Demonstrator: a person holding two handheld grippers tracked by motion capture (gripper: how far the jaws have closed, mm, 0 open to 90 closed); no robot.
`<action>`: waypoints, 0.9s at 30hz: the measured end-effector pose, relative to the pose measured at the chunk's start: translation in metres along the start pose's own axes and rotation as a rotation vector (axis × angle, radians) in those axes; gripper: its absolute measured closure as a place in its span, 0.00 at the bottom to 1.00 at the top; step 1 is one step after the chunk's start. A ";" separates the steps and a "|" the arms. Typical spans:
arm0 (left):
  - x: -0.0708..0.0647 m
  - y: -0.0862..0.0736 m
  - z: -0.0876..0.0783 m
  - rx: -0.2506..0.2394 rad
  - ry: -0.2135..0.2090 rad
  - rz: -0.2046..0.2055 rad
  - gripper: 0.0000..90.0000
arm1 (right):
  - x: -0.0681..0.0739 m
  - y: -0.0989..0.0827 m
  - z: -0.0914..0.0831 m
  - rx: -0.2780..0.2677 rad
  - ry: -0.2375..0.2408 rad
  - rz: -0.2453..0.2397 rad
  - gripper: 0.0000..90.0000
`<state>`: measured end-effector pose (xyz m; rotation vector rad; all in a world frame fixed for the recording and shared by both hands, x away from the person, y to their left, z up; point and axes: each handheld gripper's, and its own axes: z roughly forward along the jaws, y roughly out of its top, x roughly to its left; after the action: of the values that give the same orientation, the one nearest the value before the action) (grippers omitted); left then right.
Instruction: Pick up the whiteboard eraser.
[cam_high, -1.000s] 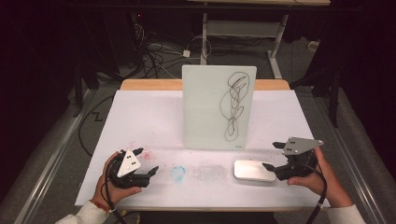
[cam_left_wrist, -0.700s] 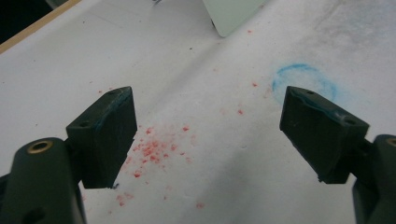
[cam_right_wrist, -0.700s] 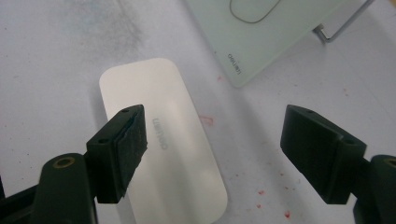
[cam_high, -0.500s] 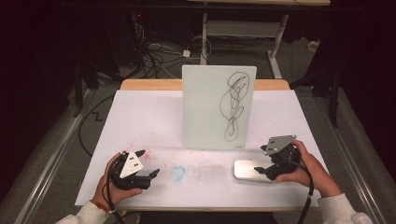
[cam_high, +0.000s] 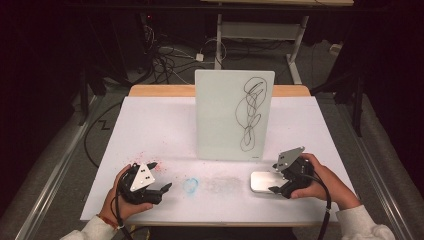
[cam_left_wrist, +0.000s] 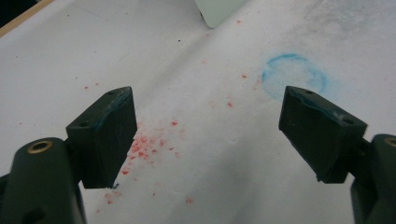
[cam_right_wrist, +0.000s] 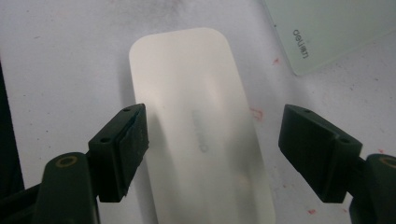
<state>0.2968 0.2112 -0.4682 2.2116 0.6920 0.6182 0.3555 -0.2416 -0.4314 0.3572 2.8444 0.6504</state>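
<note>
A white glass board (cam_high: 234, 115) with a black scribble stands upright at mid-table. In front of it, to the right, a white rounded eraser (cam_high: 260, 181) lies flat on the white table cover. My right gripper (cam_high: 274, 178) is open at the eraser's right end. In the right gripper view the eraser (cam_right_wrist: 196, 126) runs between the spread jaws of that gripper (cam_right_wrist: 212, 149), and neither touches it. My left gripper (cam_high: 160, 175) rests open at the front left. Its jaws (cam_left_wrist: 205, 135) hold nothing.
A blue chalky ring (cam_left_wrist: 293, 77) and red specks (cam_left_wrist: 149, 142) mark the cover near the left gripper. A grey smudge (cam_high: 222, 184) lies between the ring and the eraser. The board's lower corner (cam_right_wrist: 327, 28) sits just beyond the eraser. Cables cover the floor (cam_high: 170, 55) behind.
The right gripper has moved left, from beside the eraser to astride its right end, jaws still apart. The left gripper has hardly shifted.
</note>
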 end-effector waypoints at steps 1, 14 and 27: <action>0.000 0.000 0.000 0.001 -0.001 0.000 0.21 | 0.000 0.001 0.001 0.003 0.002 -0.011 0.28; -0.003 0.000 0.002 0.028 -0.019 0.012 0.21 | 0.000 0.007 0.022 0.072 0.049 -0.038 0.29; -0.003 0.000 0.002 0.027 -0.027 0.017 0.21 | 0.003 0.007 0.019 0.080 0.051 -0.088 0.34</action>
<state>0.2957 0.2084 -0.4704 2.2488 0.6726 0.5894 0.3586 -0.2273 -0.4455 0.2292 2.9219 0.5383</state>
